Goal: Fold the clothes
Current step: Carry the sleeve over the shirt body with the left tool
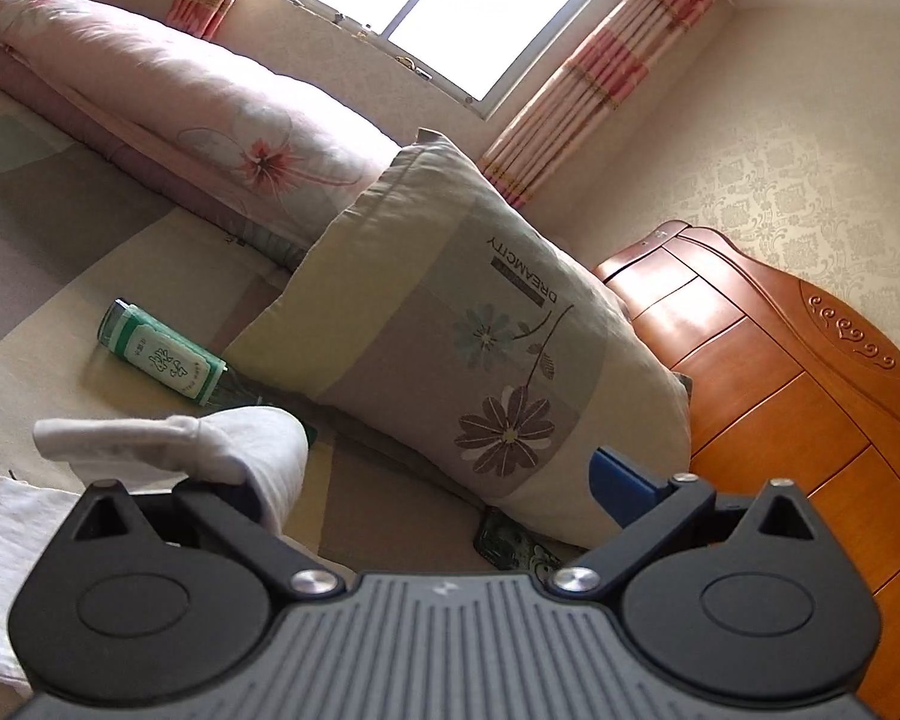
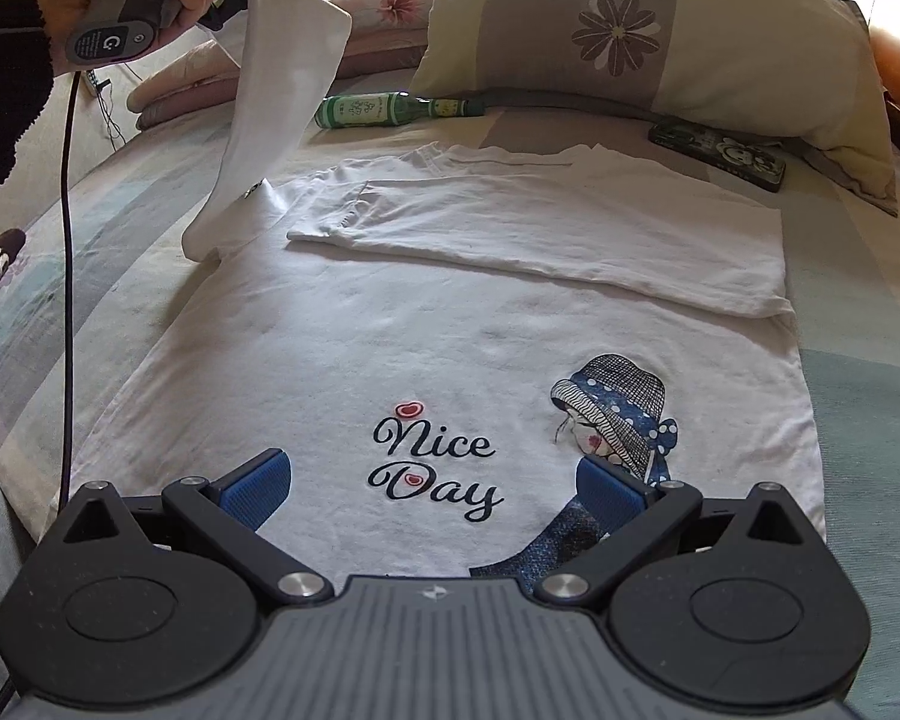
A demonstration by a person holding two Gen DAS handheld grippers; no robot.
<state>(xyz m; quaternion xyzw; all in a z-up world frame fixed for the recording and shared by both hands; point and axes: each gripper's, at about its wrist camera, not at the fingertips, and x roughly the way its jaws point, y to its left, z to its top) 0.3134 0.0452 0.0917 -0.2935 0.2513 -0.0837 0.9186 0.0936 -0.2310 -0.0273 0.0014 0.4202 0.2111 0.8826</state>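
Note:
A white T-shirt [image 2: 450, 330] printed "Nice Day" with a hatted girl lies flat on the bed. Its right sleeve [image 2: 540, 228] is folded across the chest. The left sleeve [image 2: 282, 72] is lifted off the bed, hanging from my left gripper [image 2: 228, 0], which a hand holds at the top left. In the left wrist view that sleeve [image 1: 210, 444] drapes over the left finger, while the left gripper [image 1: 432, 474] has its jaws wide apart. My right gripper [image 2: 432, 480] hovers open over the shirt's lower print, holding nothing.
A green bottle [image 2: 384, 108] lies beyond the collar, and a phone [image 2: 717, 153] rests by the flowered pillow [image 2: 630, 30]. A folded pink quilt [image 1: 150, 90] and wooden headboard [image 1: 780, 372] are behind. A black cable [image 2: 66, 240] hangs at the left.

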